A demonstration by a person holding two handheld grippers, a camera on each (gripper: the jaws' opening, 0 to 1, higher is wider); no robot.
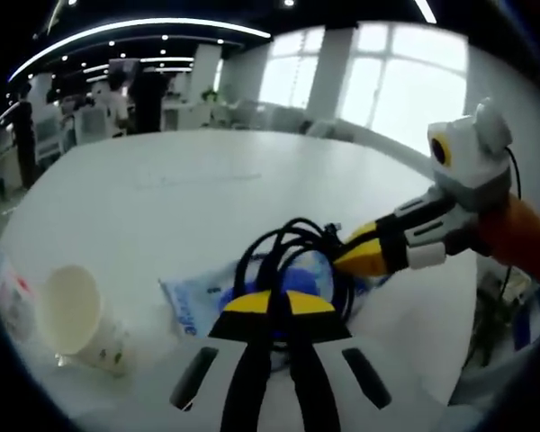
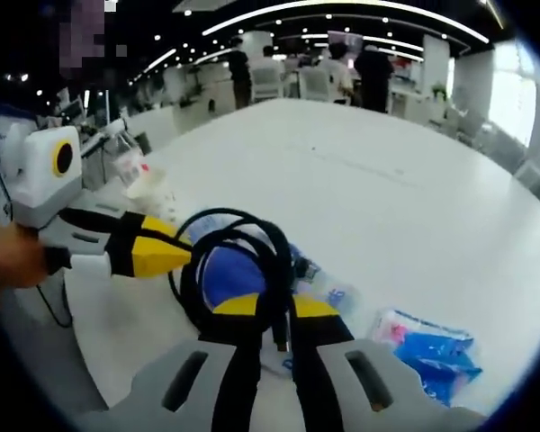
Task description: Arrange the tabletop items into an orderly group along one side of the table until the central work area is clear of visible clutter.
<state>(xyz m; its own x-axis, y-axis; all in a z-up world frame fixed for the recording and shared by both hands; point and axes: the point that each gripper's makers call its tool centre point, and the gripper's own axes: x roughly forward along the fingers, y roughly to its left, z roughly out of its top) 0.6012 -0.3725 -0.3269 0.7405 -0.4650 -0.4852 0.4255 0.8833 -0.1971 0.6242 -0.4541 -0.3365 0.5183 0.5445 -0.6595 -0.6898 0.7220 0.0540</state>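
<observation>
The left gripper (image 1: 272,310) has its jaws together on the coiled black cable (image 1: 288,247); the right gripper (image 2: 268,315) has its jaws pinched on the same coil (image 2: 238,247) from the other side, so the two tips meet over it; neither is nearer. The cable lies straight ahead of both, heaped on a blue-and-white packet (image 1: 198,301) near the table's (image 1: 207,180) edge; a tipped paper cup (image 1: 76,315) lies beside it, another blue packet (image 2: 427,346) well apart; the table's middle looks bare.
</observation>
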